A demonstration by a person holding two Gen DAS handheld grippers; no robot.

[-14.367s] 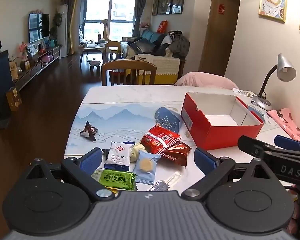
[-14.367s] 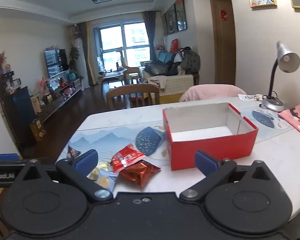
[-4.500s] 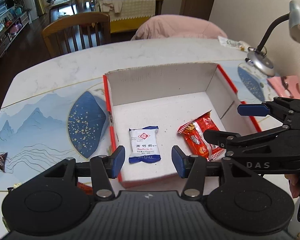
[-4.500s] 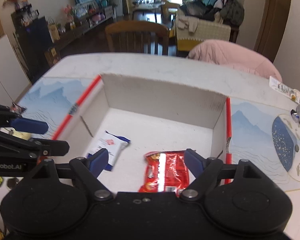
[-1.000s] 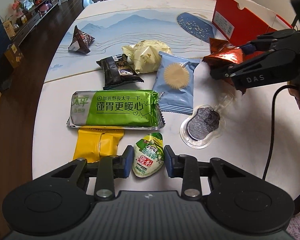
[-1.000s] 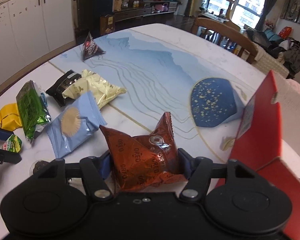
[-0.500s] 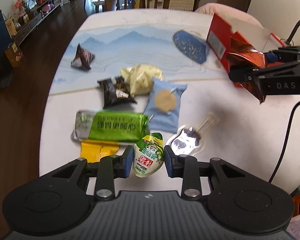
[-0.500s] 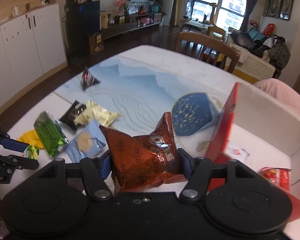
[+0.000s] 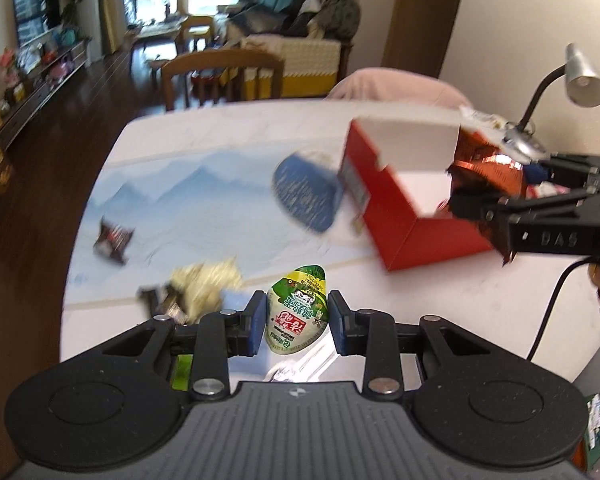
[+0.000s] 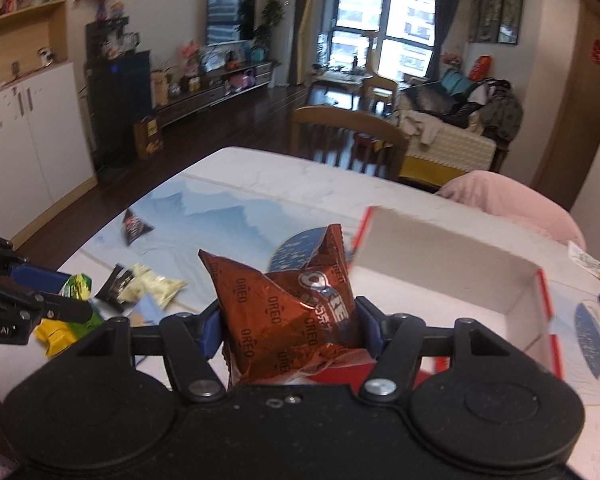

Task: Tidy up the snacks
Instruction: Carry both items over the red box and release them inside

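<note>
The left gripper pinches a small green-and-white teardrop snack pouch, jaws narrowly parted around it. The right gripper clamps a crinkled brown foil Oreo packet, its jaws about half apart. The open red cardboard box sits on the table at two o'clock in the left wrist view.

A dark wood floor runs past a wooden chair to bright windows.

"OREO" repeats across the brown packet; "DAS" marks the right tongs.
</note>
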